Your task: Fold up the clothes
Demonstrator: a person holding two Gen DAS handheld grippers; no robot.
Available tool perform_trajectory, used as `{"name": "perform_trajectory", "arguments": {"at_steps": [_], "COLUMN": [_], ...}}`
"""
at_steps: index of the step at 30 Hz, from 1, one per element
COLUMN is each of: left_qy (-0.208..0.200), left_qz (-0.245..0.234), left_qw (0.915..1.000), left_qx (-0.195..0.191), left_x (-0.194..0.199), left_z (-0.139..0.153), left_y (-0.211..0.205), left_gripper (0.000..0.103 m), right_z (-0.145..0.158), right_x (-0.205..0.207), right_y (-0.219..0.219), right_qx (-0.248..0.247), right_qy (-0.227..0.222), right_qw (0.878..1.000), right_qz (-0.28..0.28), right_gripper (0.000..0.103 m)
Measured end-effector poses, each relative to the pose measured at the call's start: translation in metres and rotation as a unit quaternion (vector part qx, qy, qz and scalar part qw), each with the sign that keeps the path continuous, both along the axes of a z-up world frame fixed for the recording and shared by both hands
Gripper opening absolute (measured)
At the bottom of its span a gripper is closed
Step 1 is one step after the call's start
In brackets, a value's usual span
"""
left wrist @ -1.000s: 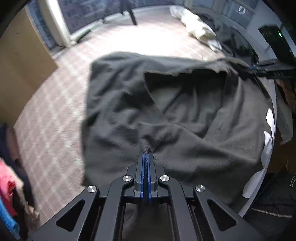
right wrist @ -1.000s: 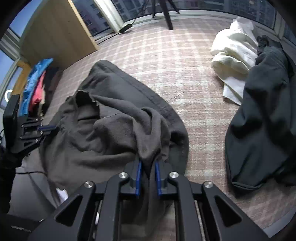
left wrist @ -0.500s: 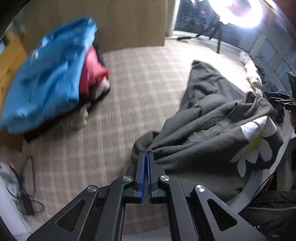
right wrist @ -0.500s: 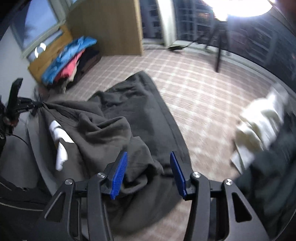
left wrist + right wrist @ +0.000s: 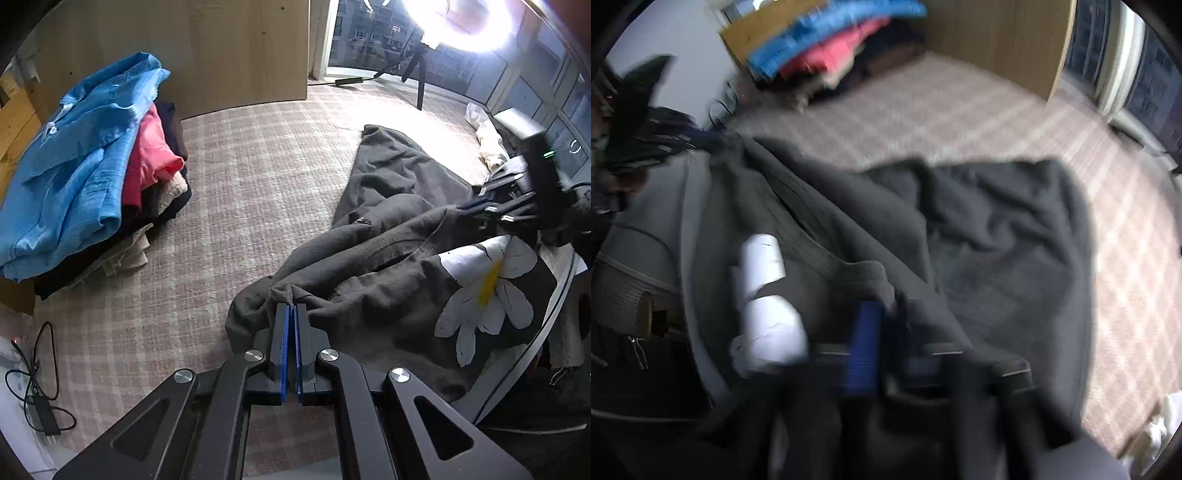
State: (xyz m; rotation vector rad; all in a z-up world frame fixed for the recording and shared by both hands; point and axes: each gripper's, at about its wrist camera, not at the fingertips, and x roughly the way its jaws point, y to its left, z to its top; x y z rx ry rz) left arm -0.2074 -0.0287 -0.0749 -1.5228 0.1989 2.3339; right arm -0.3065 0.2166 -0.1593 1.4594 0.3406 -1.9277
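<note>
The dark grey sweatshirt [image 5: 388,280] is spread in a rumpled heap on the checked carpet [image 5: 236,192], with its near side draped up over the edge of the surface right by the person, so part of it hangs off and part trails out across the floor. There's a big white daisy print [image 5: 487,291] with a yellow centre showing on the near half. The left gripper [image 5: 290,314] has its blue-lined jaws pinched together on a bunched bit of the sweatshirt's edge — fabric pokes out right at the tips, so it's clamped on cloth. The right gripper [image 5: 491,210] shows at the far right of the left camera's view, sitting against the opposite side of the same garment near what looks like the collar fold. From its own camera everything is smeared with motion blur: I can make out one blue pad [image 5: 864,343] with grey fabric piled over and around it, but honestly I can't tell whether that claw is closed on the cloth or open. Off to the side, against a wooden cabinet [image 5: 229,51], there's a stack of folded clothes [image 5: 92,166] — blue on top, pink under it, then darker and beige layers. A bright ring light [image 5: 461,22] on a stand glares from the window side, and a pale crumpled garment [image 5: 484,136] lies beyond the sweatshirt.
</note>
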Motion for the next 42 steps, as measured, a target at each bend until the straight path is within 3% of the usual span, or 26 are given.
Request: {"name": "perform_trajectory", "arguments": {"at_steps": [3,6,10,12,13,14,16,18,21,24,26,31,33,34,37,39,42], "left_qy": [0.002,0.006,0.012,0.010,0.007,0.005,-0.004,-0.008,-0.011,-0.018,-0.019,-0.027,-0.026,-0.025,-0.021,-0.023,-0.028], "left_qz": [0.006,0.013,0.025,0.028,0.036,0.040,0.049,0.050,0.057,0.068,0.068,0.070,0.068,0.066,0.058,0.056,0.059], "left_qw": [0.9999,0.9998,0.9989,0.9986,0.9987,0.9988,0.9984,0.9983,0.9979,0.9963,0.9967,0.9968,0.9970,0.9973,0.9980,0.9981,0.9978], "left_qx": [0.008,0.015,0.038,0.044,0.035,0.028,0.026,0.029,0.028,0.049,0.040,0.028,0.023,0.020,0.007,0.008,0.011], "left_x": [0.003,0.006,0.009,0.008,0.006,0.005,0.000,-0.002,-0.004,-0.002,-0.001,-0.004,-0.006,-0.007,-0.007,-0.005,0.000], "left_z": [0.001,0.003,0.002,0.000,-0.004,-0.007,-0.015,-0.020,-0.022,-0.019,-0.017,-0.015,-0.014,-0.013,-0.011,-0.011,-0.015], "left_y": [-0.006,-0.012,-0.021,-0.025,-0.027,-0.028,-0.032,-0.035,-0.042,-0.051,-0.053,-0.053,-0.050,-0.049,-0.047,-0.050,-0.058], "left_gripper": [0.002,0.002,0.002,0.002,0.002,0.002,0.002,0.002,0.002,0.003,0.003,0.003,0.003,0.003,0.003,0.003,0.003], "right_z": [0.009,0.066,0.156,0.163,0.164,0.150,0.124,0.106,0.078,0.051,0.037,0.010,-0.003,-0.008,0.012,0.051,0.110], "right_x": [0.003,0.013,0.016,0.000,-0.009,-0.020,-0.039,-0.034,-0.025,-0.017,-0.004,0.018,0.016,0.019,0.030,0.043,0.064], "right_y": [0.000,0.017,0.039,0.027,0.020,0.010,-0.006,0.019,0.056,0.094,0.115,0.122,0.112,0.106,0.104,0.124,0.165], "right_qx": [-0.002,-0.051,-0.139,-0.181,-0.192,-0.164,-0.111,-0.095,-0.072,-0.049,-0.054,-0.071,-0.068,-0.064,-0.073,-0.091,-0.080], "right_qy": [0.018,0.072,0.151,0.146,0.142,0.129,0.104,0.084,0.053,0.022,0.002,-0.024,-0.042,-0.044,-0.005,0.043,0.108], "right_qw": [1.000,0.996,0.976,0.970,0.969,0.976,0.987,0.990,0.992,0.993,0.992,0.991,0.990,0.991,0.989,0.983,0.966], "right_qz": [-0.003,-0.032,-0.070,-0.069,-0.068,-0.063,-0.056,-0.069,-0.087,-0.106,-0.111,-0.111,-0.114,-0.113,-0.127,-0.156,-0.220], "right_gripper": [0.003,0.003,0.003,0.003,0.006,0.019,0.024,0.024,0.039,0.039,0.039,0.039,0.034,0.001,0.003,0.003,0.003]}}
